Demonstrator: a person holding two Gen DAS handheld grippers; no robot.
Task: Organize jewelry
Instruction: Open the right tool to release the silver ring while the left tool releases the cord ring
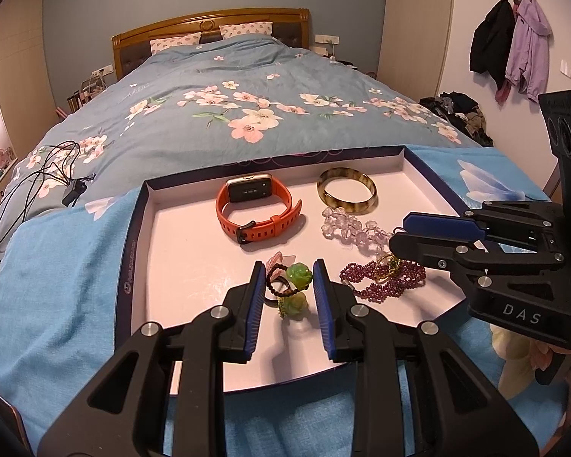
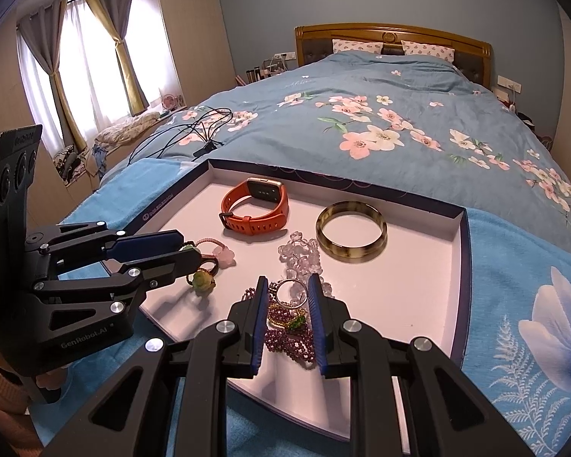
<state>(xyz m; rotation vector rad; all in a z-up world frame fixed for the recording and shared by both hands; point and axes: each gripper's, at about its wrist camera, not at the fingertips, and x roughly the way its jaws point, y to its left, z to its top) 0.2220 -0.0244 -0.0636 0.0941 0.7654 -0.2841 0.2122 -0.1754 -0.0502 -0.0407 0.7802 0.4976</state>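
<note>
**Both grippers poised over the jewelry in the box lid**

We see a shallow white cardboard box lid with a dark blue rim [image 1: 133, 228] lying on a light blue towel [image 1: 57, 266] at the foot of a bed with a blue floral duvet [image 1: 247, 87]. All the jewelry sits inside this lid.

Toward the far side lie an orange smartwatch with a silicone strap [image 1: 255, 205] and, beside it, a mottled brown-and-cream bangle [image 1: 346, 190]. Nearer, a bracelet of clear crystal beads [image 1: 358, 228] lies just in front of the bangle.

Our left gripper [image 1: 288, 280] holds its blue-padded jaws partly apart on either side of a small piece with green carved flowers on a dark beaded cord [image 1: 295, 285]. We cannot tell whether the pads press on it; a gap seems to show on each side.

Our right gripper [image 2: 287, 304] stands over a tangle of purple beaded strands [image 2: 285, 337], where a silver ring [image 2: 291, 293] and a gold chain with a green stone [image 2: 289, 318] lie mixed in. Its jaws are narrowly parted around this cluster, and we cannot tell whether they clench anything.

A black cable [image 1: 30, 190] lies on the duvet, well apart from the lid.
</note>
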